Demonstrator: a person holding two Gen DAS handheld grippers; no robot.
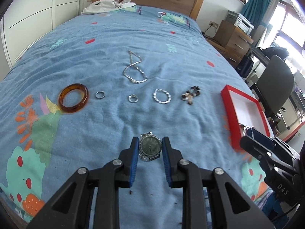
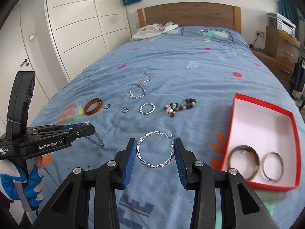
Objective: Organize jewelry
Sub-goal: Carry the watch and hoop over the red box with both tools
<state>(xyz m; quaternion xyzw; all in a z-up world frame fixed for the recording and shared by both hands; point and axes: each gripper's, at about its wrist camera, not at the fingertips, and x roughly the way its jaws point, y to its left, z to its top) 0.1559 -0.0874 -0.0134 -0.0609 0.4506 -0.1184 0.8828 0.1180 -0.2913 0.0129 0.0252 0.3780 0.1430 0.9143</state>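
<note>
left gripper (image 1: 150, 148) jaws pinch watch (image 1: 150, 146) | right gripper (image 2: 155, 152) jaws grip hoop earring (image 2: 156, 149) | carry level, release low into red box (image 2: 286, 186) at right

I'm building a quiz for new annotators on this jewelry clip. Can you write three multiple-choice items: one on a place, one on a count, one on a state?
1. Where is the red box?
A. right side of the bed
B. on the floor
C. by the headboard

2. How many pieces lie in the box?
A. none
B. two
C. five

3. What is the left gripper doing?
A. holding a necklace
B. jaws shut on nothing
C. jaws closed on the watch

Key: 1 A, it sits at the blanket's right edge. 2 B, two bangles inside. 3 C, both jaws touch the watch case.
</note>
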